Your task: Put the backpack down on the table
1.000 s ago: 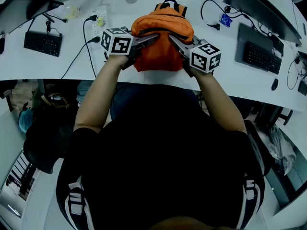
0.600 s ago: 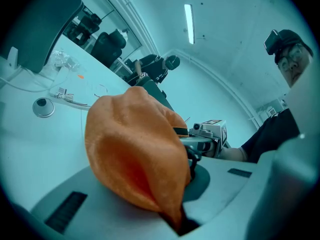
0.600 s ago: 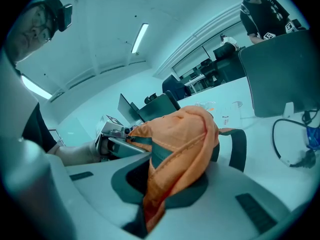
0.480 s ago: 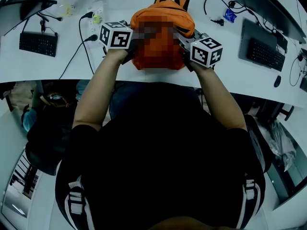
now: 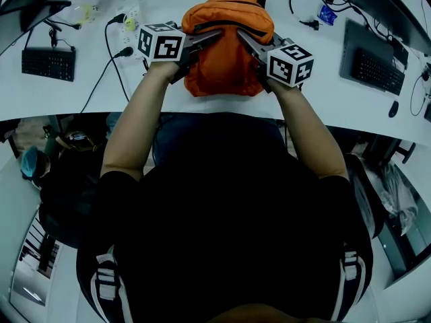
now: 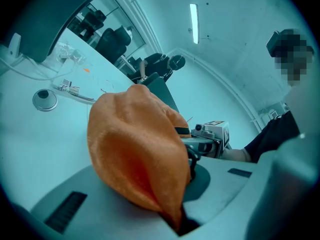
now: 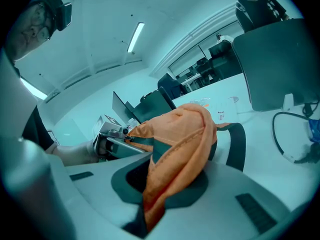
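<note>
The left gripper and the right gripper each pinched a fold of the orange backpack from either side, at the near edge of the white table.

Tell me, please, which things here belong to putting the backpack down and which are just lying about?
Part of the job:
backpack, pinched by the left gripper and right gripper
table

Just lying about:
left keyboard
right keyboard
power strip
mouse
</note>
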Demonstrator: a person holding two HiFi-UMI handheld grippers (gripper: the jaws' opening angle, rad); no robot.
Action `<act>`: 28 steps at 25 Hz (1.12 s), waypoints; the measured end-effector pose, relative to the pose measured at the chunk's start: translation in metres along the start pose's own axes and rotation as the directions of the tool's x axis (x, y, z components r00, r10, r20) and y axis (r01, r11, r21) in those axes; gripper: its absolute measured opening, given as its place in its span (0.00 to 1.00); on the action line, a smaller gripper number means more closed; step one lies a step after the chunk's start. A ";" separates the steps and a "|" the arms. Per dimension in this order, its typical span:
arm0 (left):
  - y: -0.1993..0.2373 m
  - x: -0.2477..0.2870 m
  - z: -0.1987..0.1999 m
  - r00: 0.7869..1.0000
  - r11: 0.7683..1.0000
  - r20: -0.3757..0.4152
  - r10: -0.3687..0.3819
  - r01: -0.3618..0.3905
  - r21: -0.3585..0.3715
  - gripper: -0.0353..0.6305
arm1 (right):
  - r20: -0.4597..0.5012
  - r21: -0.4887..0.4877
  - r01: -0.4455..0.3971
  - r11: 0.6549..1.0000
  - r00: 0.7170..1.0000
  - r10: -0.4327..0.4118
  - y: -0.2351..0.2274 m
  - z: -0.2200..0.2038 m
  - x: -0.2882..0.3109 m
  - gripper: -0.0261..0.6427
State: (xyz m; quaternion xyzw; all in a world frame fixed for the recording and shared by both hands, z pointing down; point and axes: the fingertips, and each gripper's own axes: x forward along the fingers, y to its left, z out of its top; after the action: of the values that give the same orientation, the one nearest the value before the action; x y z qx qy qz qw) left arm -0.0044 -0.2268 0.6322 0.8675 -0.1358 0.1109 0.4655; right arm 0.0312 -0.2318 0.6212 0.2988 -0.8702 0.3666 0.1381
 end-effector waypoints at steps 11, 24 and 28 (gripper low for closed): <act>0.021 0.006 -0.004 1.000 1.000 -0.001 0.020 -0.020 -0.023 0.11 | -0.018 -0.017 0.008 1.000 1.000 -0.008 -0.016 -0.008 0.014 0.11; 0.042 0.014 -0.016 0.998 0.999 -0.044 0.051 -0.051 -0.011 0.11 | -0.058 -0.006 0.004 1.000 0.998 -0.005 -0.031 -0.024 0.027 0.11; 0.046 0.016 -0.018 0.997 0.998 -0.044 0.056 -0.057 -0.014 0.11 | -0.070 -0.010 0.006 1.000 0.998 -0.007 -0.034 -0.027 0.030 0.11</act>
State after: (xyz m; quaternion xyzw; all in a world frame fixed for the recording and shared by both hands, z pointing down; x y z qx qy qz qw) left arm -0.0064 -0.2382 0.6824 0.8572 -0.1510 0.1420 0.4715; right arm 0.0292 -0.2441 0.6725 0.2878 -0.8658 0.3720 0.1710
